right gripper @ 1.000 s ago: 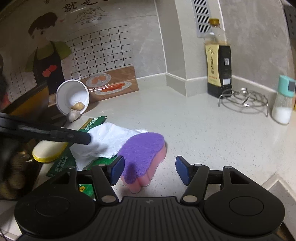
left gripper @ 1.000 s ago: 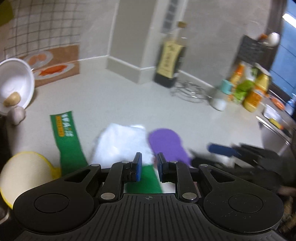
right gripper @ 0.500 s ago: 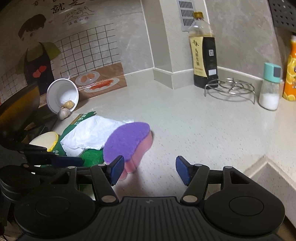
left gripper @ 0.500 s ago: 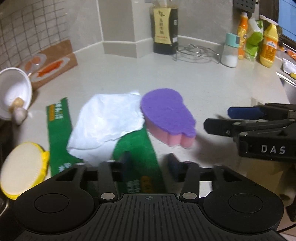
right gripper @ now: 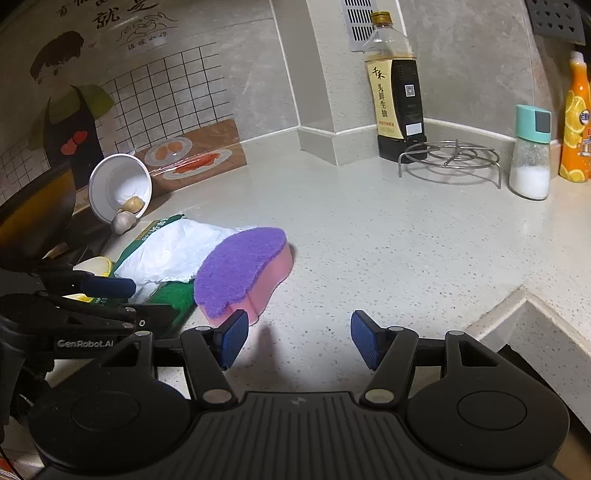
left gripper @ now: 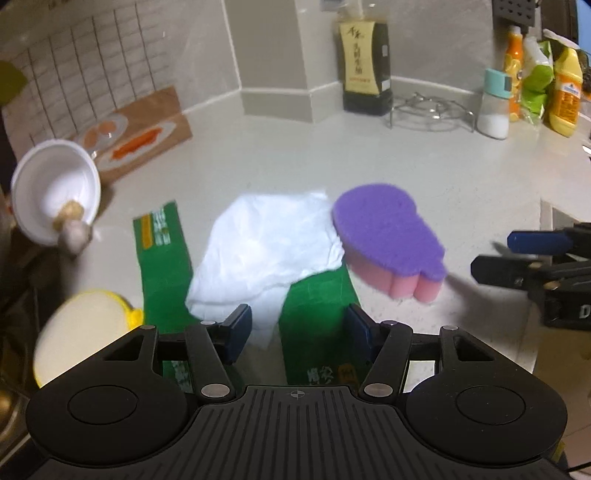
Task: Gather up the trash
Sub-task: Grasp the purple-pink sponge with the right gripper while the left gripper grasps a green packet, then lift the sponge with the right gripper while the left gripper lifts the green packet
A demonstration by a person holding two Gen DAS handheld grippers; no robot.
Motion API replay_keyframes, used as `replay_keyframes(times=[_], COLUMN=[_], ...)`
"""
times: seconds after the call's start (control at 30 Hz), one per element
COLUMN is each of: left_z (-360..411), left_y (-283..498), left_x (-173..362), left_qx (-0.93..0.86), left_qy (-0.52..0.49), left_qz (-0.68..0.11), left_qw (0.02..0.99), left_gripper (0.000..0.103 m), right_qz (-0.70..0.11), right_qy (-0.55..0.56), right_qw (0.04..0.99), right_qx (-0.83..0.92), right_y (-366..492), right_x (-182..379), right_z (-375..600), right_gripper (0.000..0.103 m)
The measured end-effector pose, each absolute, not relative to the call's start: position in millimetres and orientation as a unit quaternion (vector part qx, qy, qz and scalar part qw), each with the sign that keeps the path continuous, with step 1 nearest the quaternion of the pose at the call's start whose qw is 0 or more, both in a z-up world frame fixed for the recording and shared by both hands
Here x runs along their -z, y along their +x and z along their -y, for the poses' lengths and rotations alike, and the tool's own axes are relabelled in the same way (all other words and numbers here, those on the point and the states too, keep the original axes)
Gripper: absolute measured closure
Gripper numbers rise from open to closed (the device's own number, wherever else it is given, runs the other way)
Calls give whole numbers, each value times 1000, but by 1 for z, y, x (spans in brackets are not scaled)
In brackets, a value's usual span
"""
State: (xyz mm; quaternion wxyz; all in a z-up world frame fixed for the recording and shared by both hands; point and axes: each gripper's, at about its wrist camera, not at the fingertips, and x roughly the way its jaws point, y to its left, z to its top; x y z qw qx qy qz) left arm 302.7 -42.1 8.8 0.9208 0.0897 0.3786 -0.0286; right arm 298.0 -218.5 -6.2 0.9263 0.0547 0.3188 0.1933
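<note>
A pale speckled stone bench is seen, running into a corner where a grey boxed column with a vent grille stands out from the wall. The wall at the left is covered by a printed splash guard with a drawn grid and a cartoon figure in an apron. The bench edge is stepped down at the lower right.

The trash is gathered at the left of the bench: a crumpled white tissue is laid over green wrappers, and its right edge is touched by a purple-and-pink sponge. A tipped white bowl and a garlic bulb are seen further left, and a yellow-rimmed lid lies nearer.

A soy sauce bottle, a wire trivet, a salt shaker and an orange bottle are lined along the back wall.

The left tongs are held apart above the tissue and a green wrapper, nothing being gripped. The right tongs are likewise held apart over bare bench just beside the sponge, and are empty.
</note>
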Motion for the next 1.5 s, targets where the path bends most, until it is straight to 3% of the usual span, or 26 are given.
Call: replay_keyframes(times=[0.23, 0.33, 0.43, 0.5, 0.57, 0.63, 0.7, 0.83, 0.97, 1.13, 1.33, 1.5], left_z=[36, 34, 31, 24, 12, 2, -10, -53, -50, -62, -58, -8], left_y=[300, 297, 287, 280, 274, 267, 264, 271, 283, 279, 248, 194], left_x=[-1, -2, -4, -5, -8, -15, -25, -33, -24, 13, -27, -75], left_qx=[67, 72, 78, 81, 89, 99, 131, 190, 155, 204, 216, 211], left_qy=[43, 41, 41, 32, 3, -28, -81, -344, -347, -499, -399, -200], left_qz=[-372, -379, -380, -379, -374, -356, -328, -260, -311, -322, -259, -166], left_qw=[925, 922, 921, 921, 923, 929, 932, 882, 871, 778, 852, 942], left_gripper=[39, 41, 54, 83, 84, 85, 85, 85, 85, 85, 85, 85], right_qz=[-307, -310, -328, -346, -357, -358, -347, -302, -285, -296, -272, -237], right_qy=[42, 30, 32, 19, 0, -17, -6, 59, 25, 20, 65, 78], right_qw=[931, 928, 919, 912, 911, 914, 919, 934, 947, 946, 945, 952], right_qx=[-194, -207, -215, -217, -205, -189, -186, -182, -145, -133, -170, -179], right_y=[300, 314, 335, 346, 350, 349, 345, 333, 317, 298, 249, 194], right_x=[-4, -11, -11, -6, 2, 6, -1, -34, -59, -58, -57, -61], right_z=[203, 185, 167, 152, 139, 133, 138, 169, 182, 193, 211, 228], right_gripper=[39, 30, 29, 28, 29, 41, 42, 42, 42, 42, 42, 42])
